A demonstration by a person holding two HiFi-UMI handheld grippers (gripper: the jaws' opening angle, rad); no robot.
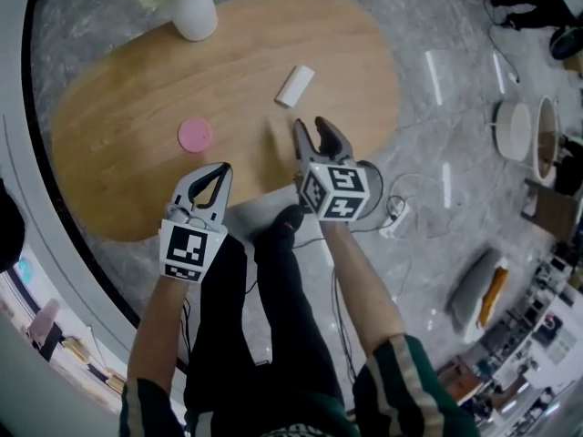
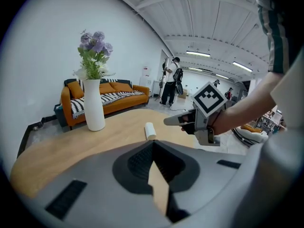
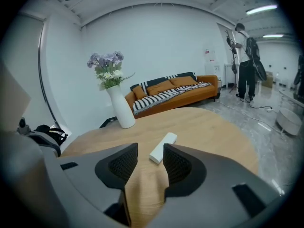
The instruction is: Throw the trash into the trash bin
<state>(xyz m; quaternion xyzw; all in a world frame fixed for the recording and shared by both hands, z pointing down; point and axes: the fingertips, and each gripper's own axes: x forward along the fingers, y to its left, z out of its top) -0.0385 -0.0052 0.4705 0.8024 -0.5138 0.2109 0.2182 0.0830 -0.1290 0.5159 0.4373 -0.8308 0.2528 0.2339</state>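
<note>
A white oblong piece of trash lies on the wooden table, with a flat pink disc to its left. My right gripper hovers over the table's near edge, just short of the white piece. It is open and nothing is between its jaws. My left gripper is at the table's front edge, below the pink disc, shut with its tips together and holding nothing. From the left gripper view the right gripper shows to the right of the white piece.
A white vase with flowers stands at the table's far left. A grey round container sits on the floor, half hidden behind the right gripper's cube. An orange sofa and a standing person are farther off. Cables and a power strip lie on the floor.
</note>
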